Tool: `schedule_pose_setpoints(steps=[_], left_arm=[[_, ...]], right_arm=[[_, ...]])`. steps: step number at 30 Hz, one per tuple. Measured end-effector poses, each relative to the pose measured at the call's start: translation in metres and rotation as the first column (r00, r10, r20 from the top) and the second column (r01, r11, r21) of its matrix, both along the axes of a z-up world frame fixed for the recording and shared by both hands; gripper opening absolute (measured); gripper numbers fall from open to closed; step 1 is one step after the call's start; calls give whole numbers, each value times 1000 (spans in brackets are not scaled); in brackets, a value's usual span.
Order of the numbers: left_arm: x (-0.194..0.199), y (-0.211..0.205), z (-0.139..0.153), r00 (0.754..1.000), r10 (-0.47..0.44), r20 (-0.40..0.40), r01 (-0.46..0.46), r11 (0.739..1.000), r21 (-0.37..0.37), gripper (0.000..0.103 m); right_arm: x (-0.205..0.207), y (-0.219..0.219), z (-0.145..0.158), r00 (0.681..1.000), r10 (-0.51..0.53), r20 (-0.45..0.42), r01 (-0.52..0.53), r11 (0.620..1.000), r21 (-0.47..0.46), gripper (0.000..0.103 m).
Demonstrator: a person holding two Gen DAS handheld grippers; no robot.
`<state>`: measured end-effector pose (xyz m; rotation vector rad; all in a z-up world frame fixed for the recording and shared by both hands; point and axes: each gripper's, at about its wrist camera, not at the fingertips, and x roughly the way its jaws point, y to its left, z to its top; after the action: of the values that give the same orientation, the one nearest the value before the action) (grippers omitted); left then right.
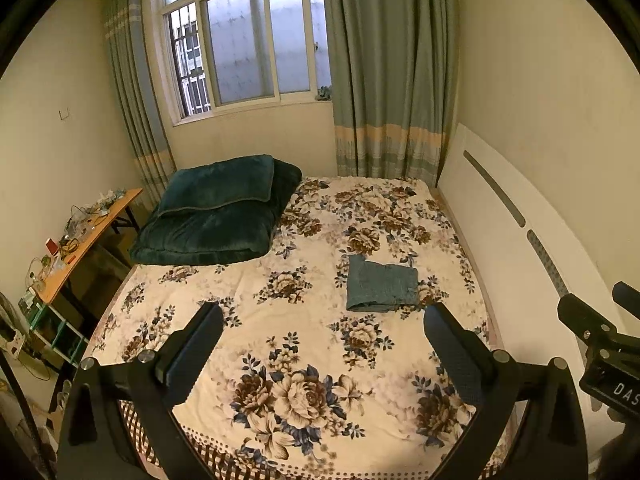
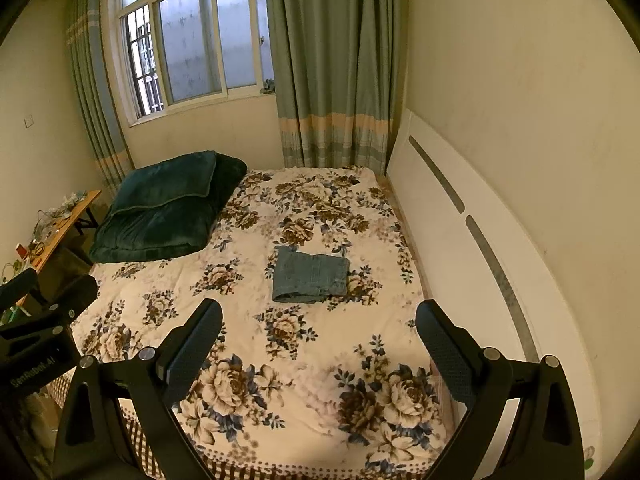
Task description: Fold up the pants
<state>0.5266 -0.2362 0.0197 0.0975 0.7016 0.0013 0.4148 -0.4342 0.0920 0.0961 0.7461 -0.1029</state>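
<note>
Left wrist | right gripper (image 1: 624, 304) label "DAS" | pants (image 1: 382, 288) folded

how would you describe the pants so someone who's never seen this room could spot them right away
Start at the bed with the cream floral cover, which fills the room below the window. The pants lie on its right half, toward the white headboard, folded into a small flat rectangle. They are faded blue-green denim, far smaller and paler than the dark green quilt piled at the far left corner.

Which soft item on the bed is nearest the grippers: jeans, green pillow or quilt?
The folded jeans, lying alone mid-bed on the floral sheet. The green pillow sits on the folded green quilt, both at the far corner by the window.
</note>
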Motion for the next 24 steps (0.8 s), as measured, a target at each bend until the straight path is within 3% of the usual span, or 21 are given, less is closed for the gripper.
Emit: schedule_pose_setpoints(steps=[24], left_arm=[[-4, -3, -2, 1000, -2, -5, 2, 1000, -9, 103]], right_arm=[[-5, 0, -5, 1000, 0, -4, 0, 1000, -2, 99]])
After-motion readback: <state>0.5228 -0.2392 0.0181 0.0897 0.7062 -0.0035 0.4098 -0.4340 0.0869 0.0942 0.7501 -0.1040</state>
